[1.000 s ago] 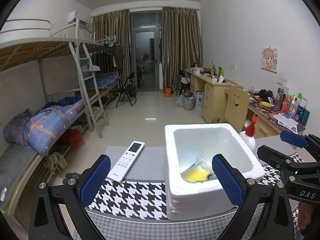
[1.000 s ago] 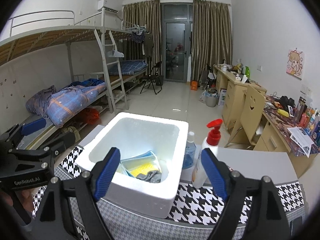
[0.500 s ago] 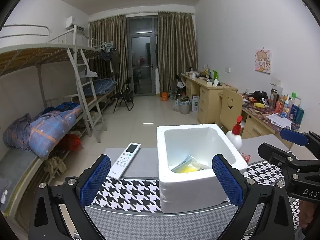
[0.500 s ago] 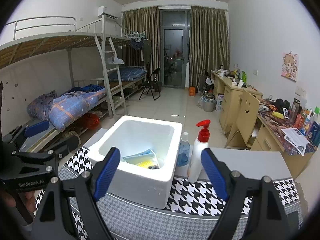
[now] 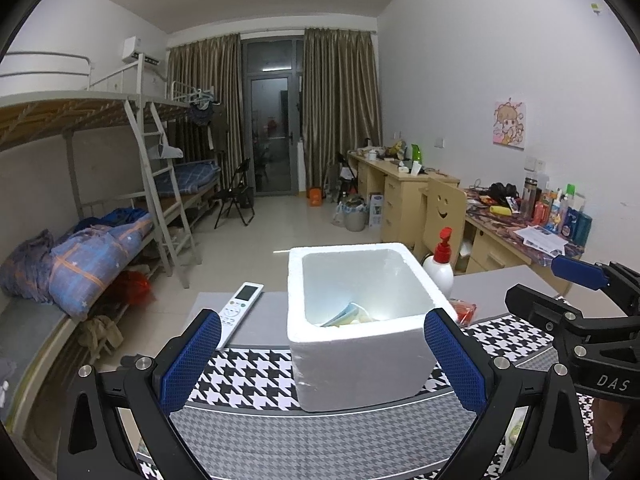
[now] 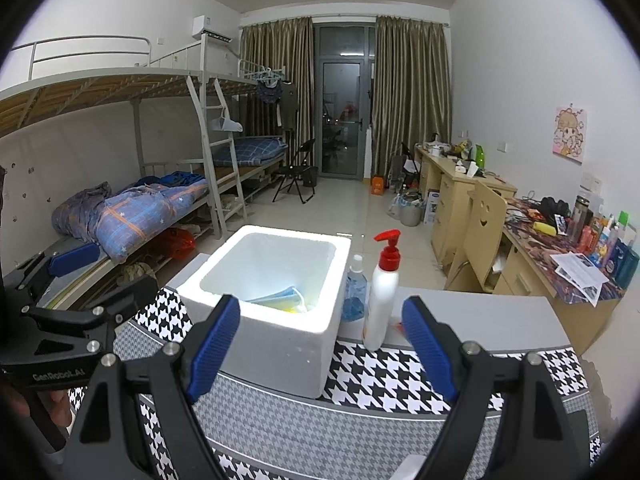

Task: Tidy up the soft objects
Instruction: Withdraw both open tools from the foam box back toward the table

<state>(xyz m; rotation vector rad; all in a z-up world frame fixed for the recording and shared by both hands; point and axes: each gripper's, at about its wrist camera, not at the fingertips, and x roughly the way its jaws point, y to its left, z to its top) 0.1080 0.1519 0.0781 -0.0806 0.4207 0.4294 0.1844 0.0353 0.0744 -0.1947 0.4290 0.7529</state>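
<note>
both my tools, left tool (image 5: pixel 322 352) and right tool (image 6: pixel 322 354), are released and empty. the soft cloths (image 6: pixel 280 300) lie inside the white foam box (image 5: pixel 360 364) on the counter (image 6: pixel 480 320), just ahead of me.

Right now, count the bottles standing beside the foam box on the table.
2: a white pump bottle with a red top right of the foam box, and a clear blue bottle between them. Others may be hidden behind the box.

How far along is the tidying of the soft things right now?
Done: blue and yellow soft items lie inside the white foam box. In hand: nothing; the left gripper and right gripper both have empty, open jaws. Left: no loose soft item shows on the houndstooth cloth.
</note>
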